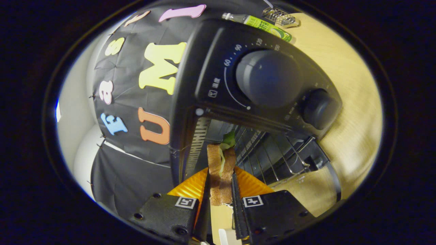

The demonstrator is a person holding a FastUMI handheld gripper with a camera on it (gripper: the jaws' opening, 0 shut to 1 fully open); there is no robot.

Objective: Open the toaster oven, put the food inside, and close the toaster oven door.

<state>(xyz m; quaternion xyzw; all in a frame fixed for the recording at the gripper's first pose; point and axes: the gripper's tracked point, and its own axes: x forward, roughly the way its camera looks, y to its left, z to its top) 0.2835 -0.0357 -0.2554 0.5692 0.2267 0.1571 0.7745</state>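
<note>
My gripper (pixel 220 177) is shut on a sandwich (pixel 221 166), two slices of brown bread with green lettuce showing at its far end. The view is rolled, so the black toaster oven (pixel 218 68) looms tilted just ahead. Its control panel carries a large dial (pixel 269 78) and a smaller dial (pixel 318 108). The oven door (pixel 316 183) hangs open, and the wire rack (pixel 269 153) inside is exposed. The sandwich's far end reaches into the oven's mouth, beside the rack.
The oven stands on a light wooden table (pixel 354 102). Beyond the oven on that table lie a green-labelled bottle (pixel 265 25) and a small metal wire object (pixel 281 16). The black booth cloth hangs behind the oven.
</note>
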